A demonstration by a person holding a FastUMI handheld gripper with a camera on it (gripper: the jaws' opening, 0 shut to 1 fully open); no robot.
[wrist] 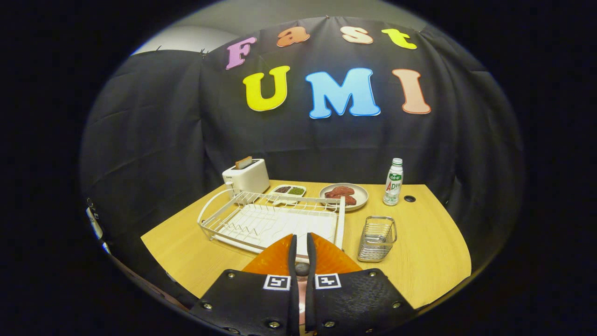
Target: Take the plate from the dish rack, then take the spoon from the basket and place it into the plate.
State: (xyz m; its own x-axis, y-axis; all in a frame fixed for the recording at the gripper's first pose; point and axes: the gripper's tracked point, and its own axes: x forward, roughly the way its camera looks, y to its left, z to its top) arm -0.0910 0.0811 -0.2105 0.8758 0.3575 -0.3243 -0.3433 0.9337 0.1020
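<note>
Orange plate: held edge-on between the fingers of the gripper, its rim rising on both sides of them, in front of the near edge of the dish rack.
Gripper state: fingers nearly together, both pressing on the thin plate; only a narrow slit between them.
Dish rack: white wire frame on a white drip tray, just beyond the fingers on the tabletop; its slots hold nothing.
Basket: small wire-mesh holder, standing upright just beside the right end of the rack, ahead and to the right of the fingers.
Spoon: something metallic shows low inside the basket, too faint to make out clearly.
Toaster: white, behind the far left corner of the rack, a slice of bread sticking up from its slot.
Divided dish: small white tray with dark and green contents, between the toaster and the round plate of food.
Round plate of food: pale plate with reddish pieces, behind the rack's far right corner.
Bottle: upright, white cap, to the right of the plate of food, near the back edge.
Tabletop material: light wood grain.
</note>
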